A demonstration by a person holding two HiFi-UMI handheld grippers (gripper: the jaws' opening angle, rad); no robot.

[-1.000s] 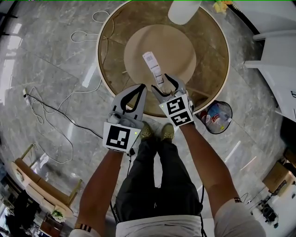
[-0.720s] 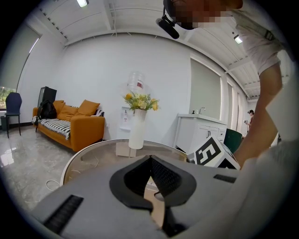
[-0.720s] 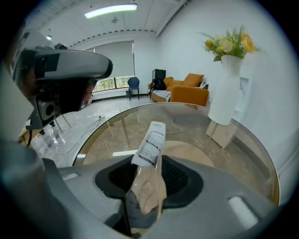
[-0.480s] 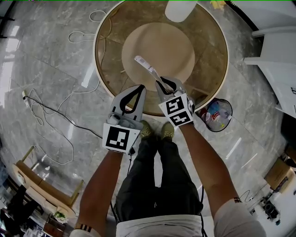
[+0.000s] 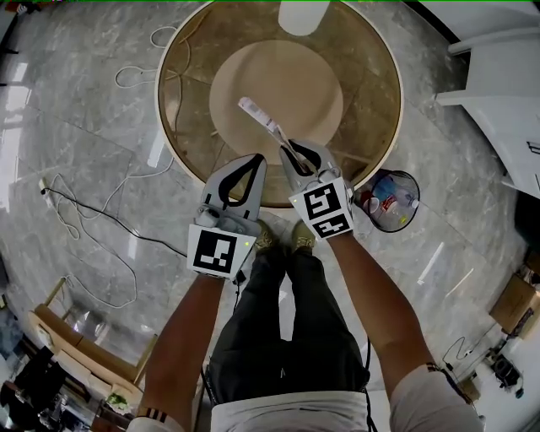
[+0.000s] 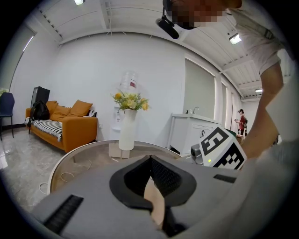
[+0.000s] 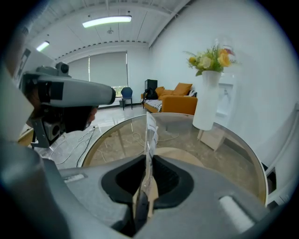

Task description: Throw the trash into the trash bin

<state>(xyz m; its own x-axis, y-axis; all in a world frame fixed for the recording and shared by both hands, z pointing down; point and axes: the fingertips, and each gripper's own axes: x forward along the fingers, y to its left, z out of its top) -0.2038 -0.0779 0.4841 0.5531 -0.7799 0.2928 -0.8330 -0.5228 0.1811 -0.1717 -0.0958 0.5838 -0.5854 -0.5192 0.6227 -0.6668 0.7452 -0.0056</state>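
The round glass table [image 5: 181, 143] stands in the middle of the floor [image 5: 76, 126], its near edge just before the person's shoes [image 5: 268, 240]. Its round base [image 5: 312, 76] sits under the centre of the top. A vase [image 5: 302, 15] stands on the table's far edge. The wrapper [image 5: 257, 122] hangs over the table's near half, slanting far and to the left. The trash bin [image 5: 390, 201] stands on the floor just beside the table's near right edge, with litter in it. Cables [image 5: 93, 211] lie on the floor left of the table. Behind the table, a sofa [image 6: 63, 126] stands far left against the wall and a cabinet [image 6: 191, 133] far right.
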